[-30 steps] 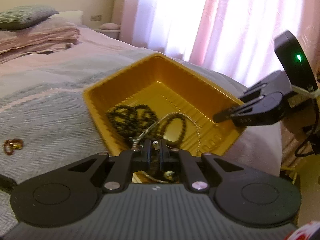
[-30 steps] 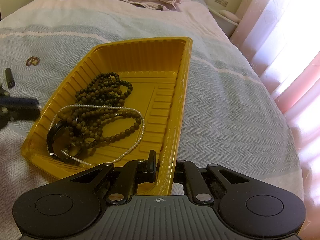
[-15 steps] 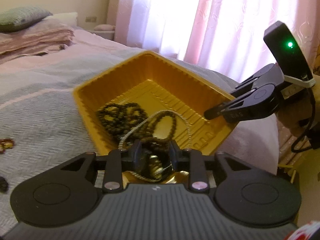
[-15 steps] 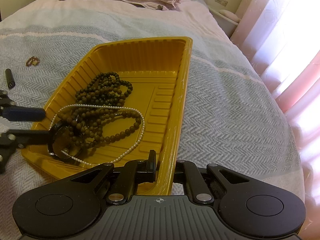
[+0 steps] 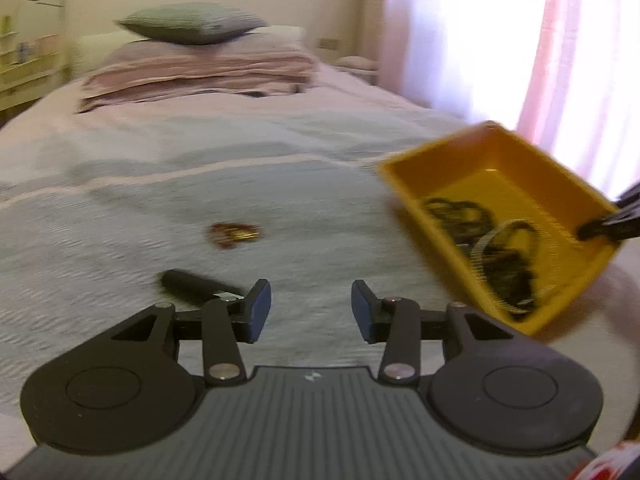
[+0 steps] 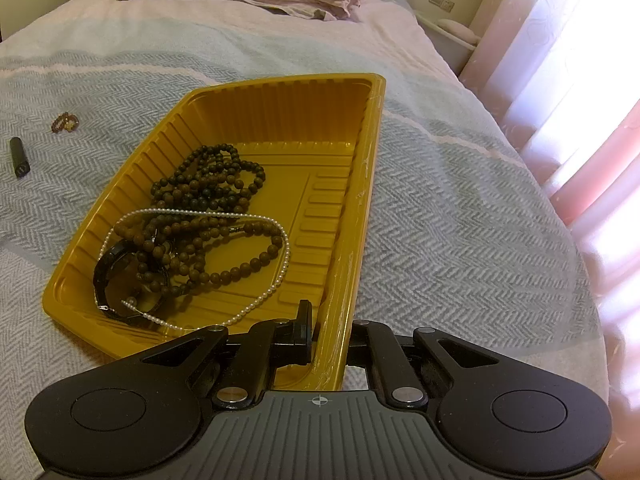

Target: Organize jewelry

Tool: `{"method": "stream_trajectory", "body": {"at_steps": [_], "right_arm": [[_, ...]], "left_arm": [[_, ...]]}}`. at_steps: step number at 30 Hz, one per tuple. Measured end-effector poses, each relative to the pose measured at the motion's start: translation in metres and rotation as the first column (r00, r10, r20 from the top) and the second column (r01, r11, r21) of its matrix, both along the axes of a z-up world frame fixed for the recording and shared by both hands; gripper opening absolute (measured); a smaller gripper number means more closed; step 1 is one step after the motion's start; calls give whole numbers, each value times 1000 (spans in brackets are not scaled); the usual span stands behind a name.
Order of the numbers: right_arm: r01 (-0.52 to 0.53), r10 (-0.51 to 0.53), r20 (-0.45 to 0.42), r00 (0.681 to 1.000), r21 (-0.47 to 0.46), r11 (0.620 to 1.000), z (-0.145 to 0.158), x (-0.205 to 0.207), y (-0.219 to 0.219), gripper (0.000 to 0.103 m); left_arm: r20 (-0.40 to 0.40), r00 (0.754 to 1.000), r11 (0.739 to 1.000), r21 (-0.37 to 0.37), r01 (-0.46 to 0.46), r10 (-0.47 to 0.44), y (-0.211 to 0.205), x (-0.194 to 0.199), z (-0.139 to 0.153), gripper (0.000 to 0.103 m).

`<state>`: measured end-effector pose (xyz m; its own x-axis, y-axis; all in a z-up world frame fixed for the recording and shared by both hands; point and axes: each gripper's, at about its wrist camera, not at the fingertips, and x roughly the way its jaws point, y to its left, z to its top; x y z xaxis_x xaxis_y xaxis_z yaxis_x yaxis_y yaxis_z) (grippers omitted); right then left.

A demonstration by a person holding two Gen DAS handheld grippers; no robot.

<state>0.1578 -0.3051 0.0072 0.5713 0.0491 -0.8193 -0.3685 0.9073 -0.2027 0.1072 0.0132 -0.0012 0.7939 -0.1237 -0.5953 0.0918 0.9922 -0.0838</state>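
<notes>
1. the right gripper (image 6: pixel 329 334) is pinching the near wall of the yellow tray (image 6: pixel 362 184). one finger is inside the tray and one is outside.
2. the tray sits on the bed (image 6: pixel 460 216) and reaches away from the right gripper.
3. in the tray, ahead and to the left of the right gripper, lie dark beads (image 6: pixel 208 184), a thin pearl string (image 6: pixel 280 268) and a black watch (image 6: pixel 105 276). the pearl string loops over the beads and the watch.
4. the left gripper (image 5: pixel 311 312) has its fingers spread apart. they have just been opening, and nothing is between them. only the bed shows in the gap.
5. just ahead of the left finger (image 5: pixel 258 312) lies a small black tube (image 5: pixel 192 282) on the bed.
6. a bit farther ahead of the left gripper lies a small red and gold ring thing (image 5: pixel 234 233). this view is blurry, so i cannot tell just what it is.
7. the tray is off to the right of the left gripper, and the tip of the right gripper shows at its far right edge.
8. far ahead are folded blankets (image 5: pixel 200 72) with a grey pillow (image 5: pixel 188 28) on top, and pink curtains (image 6: pixel 568 80) to the right.
</notes>
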Motion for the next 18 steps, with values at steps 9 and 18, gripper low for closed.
{"method": "stream_trajectory", "body": {"at_steps": [9, 18], "right_arm": [[-2, 2, 0, 1000, -7, 1000, 1, 0, 1, 7], [3, -3, -6, 1000, -5, 1000, -1, 3, -2, 7]], "left_arm": [[-102, 988, 992, -13, -122, 120, 36, 27, -17, 45], [-214, 954, 973, -48, -224, 209, 41, 63, -34, 46]]}}
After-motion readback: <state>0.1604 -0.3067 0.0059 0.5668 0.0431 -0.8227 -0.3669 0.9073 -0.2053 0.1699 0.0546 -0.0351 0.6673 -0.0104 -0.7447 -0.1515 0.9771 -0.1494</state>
